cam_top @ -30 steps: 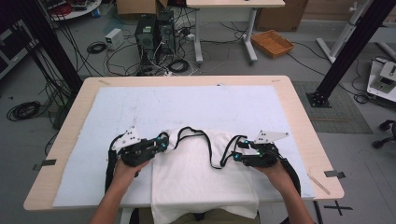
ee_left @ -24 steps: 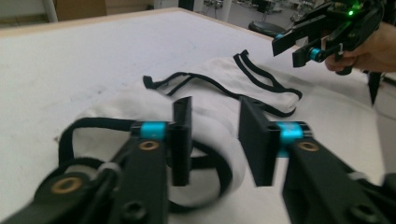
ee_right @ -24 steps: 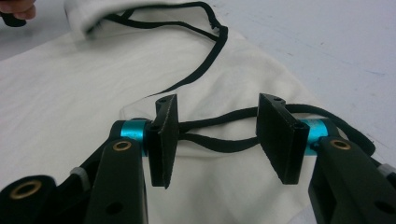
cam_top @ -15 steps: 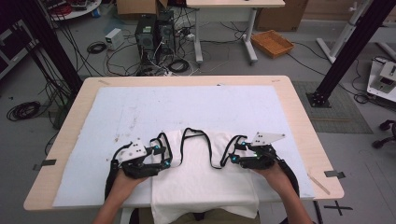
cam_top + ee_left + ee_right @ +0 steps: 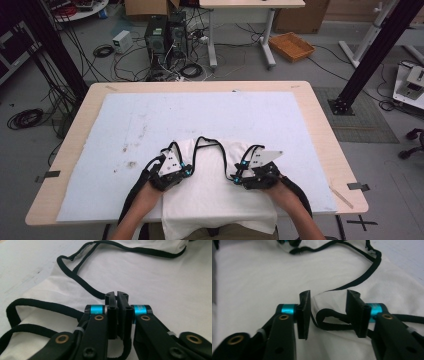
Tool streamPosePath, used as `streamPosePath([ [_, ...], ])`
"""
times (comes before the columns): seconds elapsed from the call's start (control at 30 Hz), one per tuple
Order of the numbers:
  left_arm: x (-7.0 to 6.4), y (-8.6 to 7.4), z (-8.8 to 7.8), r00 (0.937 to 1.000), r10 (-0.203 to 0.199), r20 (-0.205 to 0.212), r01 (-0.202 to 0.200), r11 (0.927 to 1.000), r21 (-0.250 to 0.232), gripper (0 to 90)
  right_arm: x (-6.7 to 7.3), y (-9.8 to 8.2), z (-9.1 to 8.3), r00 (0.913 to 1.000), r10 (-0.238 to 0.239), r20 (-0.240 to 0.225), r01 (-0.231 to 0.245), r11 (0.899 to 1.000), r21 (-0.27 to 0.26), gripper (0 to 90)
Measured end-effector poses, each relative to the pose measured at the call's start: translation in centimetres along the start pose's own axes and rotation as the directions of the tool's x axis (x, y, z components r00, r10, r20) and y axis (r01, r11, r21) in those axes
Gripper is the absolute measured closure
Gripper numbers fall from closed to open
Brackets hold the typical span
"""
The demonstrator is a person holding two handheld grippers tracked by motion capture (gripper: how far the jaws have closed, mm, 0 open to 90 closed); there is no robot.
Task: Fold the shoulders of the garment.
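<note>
On the table lies one pale blue mat, and at its near edge one white garment trimmed with black straps, of which there seem to be two loops, though folds hide part of them. Over the garment are two grippers, the left gripper and the right gripper, each in one hand. Beyond the table stand two computer towers, one orange tray and one small white box.

No readable text, label, brand or number anywhere here. The white garment with its black trim carries no print, and the table bears no lettering. The black jaws in both gripper views are plain, unmarked.
</note>
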State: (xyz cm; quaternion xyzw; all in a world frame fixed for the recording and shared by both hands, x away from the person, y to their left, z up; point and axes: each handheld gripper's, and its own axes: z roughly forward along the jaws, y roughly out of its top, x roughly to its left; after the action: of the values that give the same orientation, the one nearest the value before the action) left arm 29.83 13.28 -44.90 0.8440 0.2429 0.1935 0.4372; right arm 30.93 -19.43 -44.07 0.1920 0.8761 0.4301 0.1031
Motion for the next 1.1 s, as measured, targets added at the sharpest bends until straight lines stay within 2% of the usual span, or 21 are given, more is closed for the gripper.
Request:
streamPosePath([
  [0.03, 0.1, -0.1, -0.2, 0.9998, -0.019, 0.001, 0.019, 0.9996, -0.023, 87.4, 0.2, 0.1, 0.3, 0.9998, -0.022, 0.006, 0.021, 1.000, 0.016, 71.1],
  [0.07, 0.3, -0.1, -0.4, 0.9990, -0.044, 0.010, 0.044, 0.9975, -0.056, 87.5, 0.3, 0.0, 0.5, 0.9978, -0.063, 0.017, 0.063, 0.997, 0.045, 84.1],
  [0.13, 0.6, -0.2, -1.2, 0.9943, -0.095, 0.048, 0.101, 0.9866, -0.129, 87.5, 0.1, 0.0, 0.3, 0.9982, -0.052, 0.030, 0.050, 0.998, 0.047, 85.1],
  [0.23, 0.9, -0.6, -2.4, 0.9795, -0.153, 0.131, 0.179, 0.9599, -0.216, 87.5, -0.8, -0.2, -1.5, 0.9969, -0.004, 0.078, 0.004, 1.000, -0.006, 85.7],
  [0.27, 0.9, -0.7, -2.8, 0.9734, -0.165, 0.159, 0.199, 0.9514, -0.235, 87.5, -1.2, -0.5, -2.3, 0.9959, 0.015, 0.090, -0.012, 0.999, -0.034, 85.7],
  [0.33, 0.9, -1.0, -3.6, 0.9670, -0.173, 0.187, 0.219, 0.9390, -0.265, 87.4, -1.8, -1.0, -3.7, 0.9928, 0.055, 0.106, -0.048, 0.996, -0.072, 85.6],
  [0.4, 0.8, -1.2, -4.0, 0.9586, -0.179, 0.221, 0.239, 0.9297, -0.280, 87.4, -2.2, -1.6, -4.9, 0.9885, 0.096, 0.117, -0.084, 0.991, -0.105, 85.6],
  [0.47, 0.8, -1.5, -4.5, 0.9552, -0.190, 0.227, 0.251, 0.9259, -0.282, 87.4, -2.2, -1.9, -5.7, 0.9872, 0.113, 0.113, -0.097, 0.986, -0.136, 85.6],
  [0.53, 0.8, -1.7, -4.8, 0.9575, -0.188, 0.219, 0.246, 0.9275, -0.281, 87.3, -2.0, -2.2, -6.3, 0.9859, 0.123, 0.113, -0.106, 0.983, -0.152, 85.5],
  [0.6, 0.8, -1.9, -5.1, 0.9533, -0.195, 0.231, 0.257, 0.9254, -0.279, 87.1, -1.7, -2.5, -6.7, 0.9866, 0.126, 0.104, -0.109, 0.982, -0.157, 85.4],
  [0.63, 0.9, -2.0, -5.2, 0.9486, -0.199, 0.247, 0.265, 0.9242, -0.275, 85.4, -1.6, -2.7, -6.7, 0.9865, 0.128, 0.102, -0.112, 0.982, -0.152, 85.3],
  [0.67, 1.0, -2.1, -5.2, 0.9399, -0.201, 0.276, 0.276, 0.9229, -0.268, 80.5, -1.4, -2.8, -6.7, 0.9875, 0.128, 0.091, -0.114, 0.983, -0.146, 85.1],
  [0.7, 1.0, -2.1, -5.2, 0.9351, -0.202, 0.291, 0.281, 0.9232, -0.262, 72.9, -1.3, -2.9, -6.7, 0.9887, 0.127, 0.079, -0.115, 0.984, -0.139, 84.5],
  [0.73, 1.0, -2.1, -5.2, 0.9355, -0.203, 0.289, 0.281, 0.9234, -0.261, 65.6, -1.2, -3.0, -6.7, 0.9899, 0.125, 0.068, -0.115, 0.985, -0.129, 83.4],
  [0.77, 1.1, -2.1, -5.2, 0.9386, -0.201, 0.280, 0.278, 0.9220, -0.269, 62.0, -1.1, -3.2, -6.7, 0.9900, 0.128, 0.060, -0.121, 0.986, -0.115, 79.9],
  [0.83, 1.4, -2.0, -5.3, 0.9433, -0.222, 0.247, 0.289, 0.9149, -0.282, 57.5, -1.4, -3.3, -6.9, 0.9858, 0.153, 0.069, -0.144, 0.983, -0.114, 69.5],
  [0.93, 1.7, -2.1, -5.4, 0.9517, -0.241, 0.190, 0.289, 0.9133, -0.287, 56.3, -1.6, -3.2, -7.4, 0.9791, 0.184, 0.086, -0.169, 0.973, -0.155, 65.2],
  [0.97, 1.7, -2.1, -5.4, 0.9517, -0.241, 0.190, 0.289, 0.9133, -0.287, 56.4, -1.6, -3.2, -7.4, 0.9791, 0.184, 0.086, -0.169, 0.973, -0.155, 65.2],
  [1.0, 1.9, -2.1, -5.4, 0.9545, -0.248, 0.166, 0.287, 0.9136, -0.288, 56.4, -1.6, -3.0, -7.4, 0.9792, 0.184, 0.086, -0.167, 0.971, -0.169, 65.2],
  [1.1, 2.0, -2.1, -5.3, 0.9559, -0.252, 0.151, 0.286, 0.9138, -0.288, 57.7, -0.7, -2.3, -5.4, 0.9904, 0.129, 0.050, -0.123, 0.987, -0.105, 67.3],
])
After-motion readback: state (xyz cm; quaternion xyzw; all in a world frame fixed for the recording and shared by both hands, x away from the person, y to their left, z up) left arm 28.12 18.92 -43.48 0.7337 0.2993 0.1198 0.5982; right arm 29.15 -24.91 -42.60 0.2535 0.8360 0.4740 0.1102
